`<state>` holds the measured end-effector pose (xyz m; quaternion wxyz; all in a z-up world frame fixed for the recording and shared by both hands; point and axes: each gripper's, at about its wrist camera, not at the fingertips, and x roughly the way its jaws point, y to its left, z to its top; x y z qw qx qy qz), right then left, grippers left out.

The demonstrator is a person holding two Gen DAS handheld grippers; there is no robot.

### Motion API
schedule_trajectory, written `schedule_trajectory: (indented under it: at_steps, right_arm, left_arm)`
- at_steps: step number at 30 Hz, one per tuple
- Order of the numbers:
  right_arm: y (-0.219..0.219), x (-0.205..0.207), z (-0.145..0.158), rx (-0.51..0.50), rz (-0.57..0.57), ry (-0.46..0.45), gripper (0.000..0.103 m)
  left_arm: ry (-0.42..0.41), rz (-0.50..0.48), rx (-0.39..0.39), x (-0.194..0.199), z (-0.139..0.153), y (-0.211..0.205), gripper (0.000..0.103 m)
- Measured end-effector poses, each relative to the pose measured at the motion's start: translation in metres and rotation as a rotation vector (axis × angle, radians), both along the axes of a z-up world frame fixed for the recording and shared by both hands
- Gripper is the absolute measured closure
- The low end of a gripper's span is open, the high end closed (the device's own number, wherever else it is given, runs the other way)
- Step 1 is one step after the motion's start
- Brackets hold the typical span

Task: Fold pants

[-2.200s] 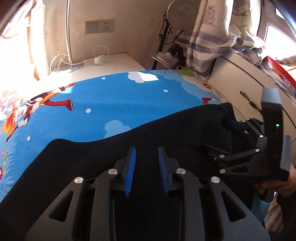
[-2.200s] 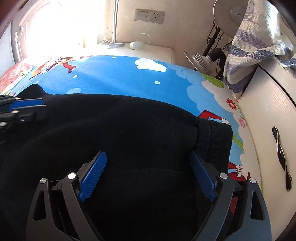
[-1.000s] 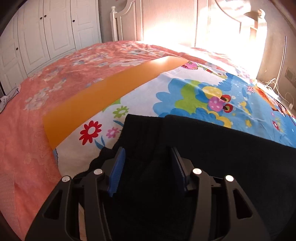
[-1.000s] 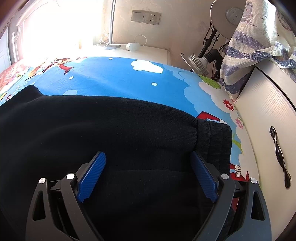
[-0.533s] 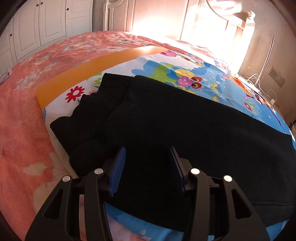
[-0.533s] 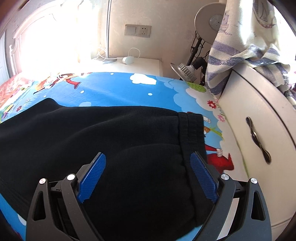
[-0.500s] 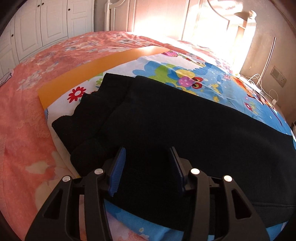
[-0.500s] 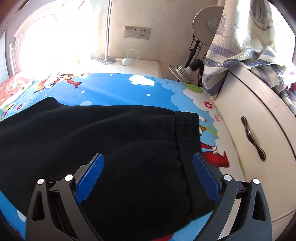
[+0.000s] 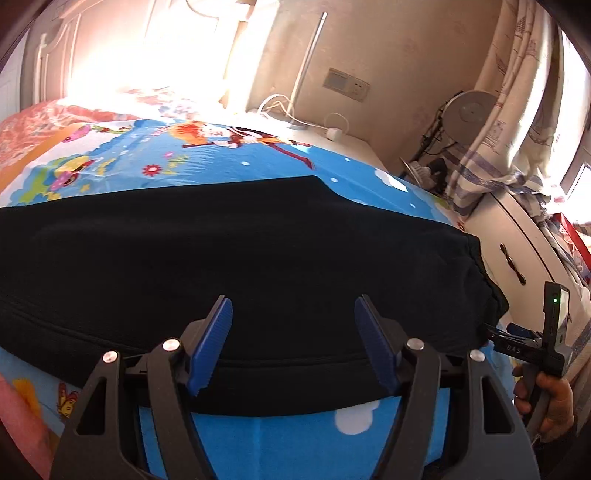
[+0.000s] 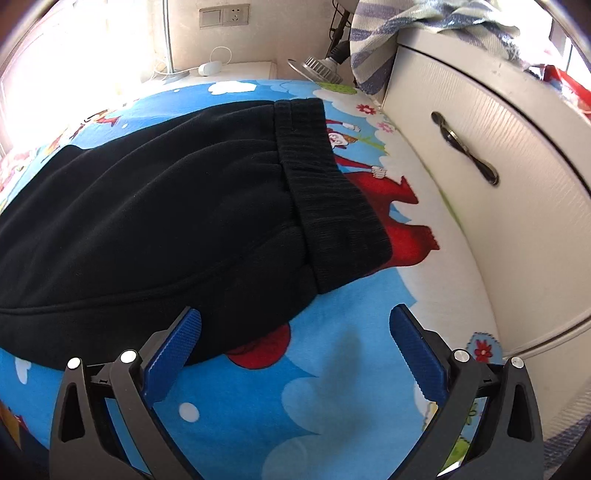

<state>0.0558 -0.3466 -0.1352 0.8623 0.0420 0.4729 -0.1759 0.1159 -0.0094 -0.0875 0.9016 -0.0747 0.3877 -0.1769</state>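
"DAS" on right tongs (image 9: 515,338) body.

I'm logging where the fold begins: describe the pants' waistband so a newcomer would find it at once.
Start at the white cabinet with its dark handle, beside the bed's blue cartoon sheet. The black pants lie across that sheet, and the waistband is their end nearest the cabinet. Its ribbed knit sets it apart from the smoother fabric alongside.

Blue cartoon bedsheet (image 10: 332,387) spread over the bed, clouds and red figures printed on it. White cabinet (image 10: 480,177) along the right side, dark curved handle (image 10: 465,147) on its front. Striped cloth (image 10: 388,33) draped on top. Far side: wall socket plate (image 10: 224,15), white nightstand (image 10: 240,70) with charger and cable (image 10: 208,68), round lamp (image 9: 469,116) on stand.
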Motion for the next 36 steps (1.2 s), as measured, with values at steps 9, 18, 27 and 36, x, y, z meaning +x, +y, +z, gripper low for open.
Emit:
schedule_trajectory:
  at_steps: [9,18,27,36]
  right_arm:
    - [0.013,-0.007,0.029,-0.111,0.021,-0.099,0.005]
    - [0.006,0.016,-0.002,-0.174,0.01,-0.021,0.005]
    - [0.008,0.038,0.037,-0.202,0.022,-0.054,0.005]
    - [-0.007,0.162,0.004,-0.307,0.082,0.067,0.005]
  left_arm:
    - [0.108,-0.306,0.101,-0.02,-0.042,-0.162,0.049]
    - [0.084,-0.302,0.156,-0.023,-0.047,-0.161,0.051]
    - [0.083,-0.305,0.147,-0.022,-0.046,-0.158,0.051]
    - [0.079,-0.312,0.152,-0.021,-0.045,-0.159,0.049]
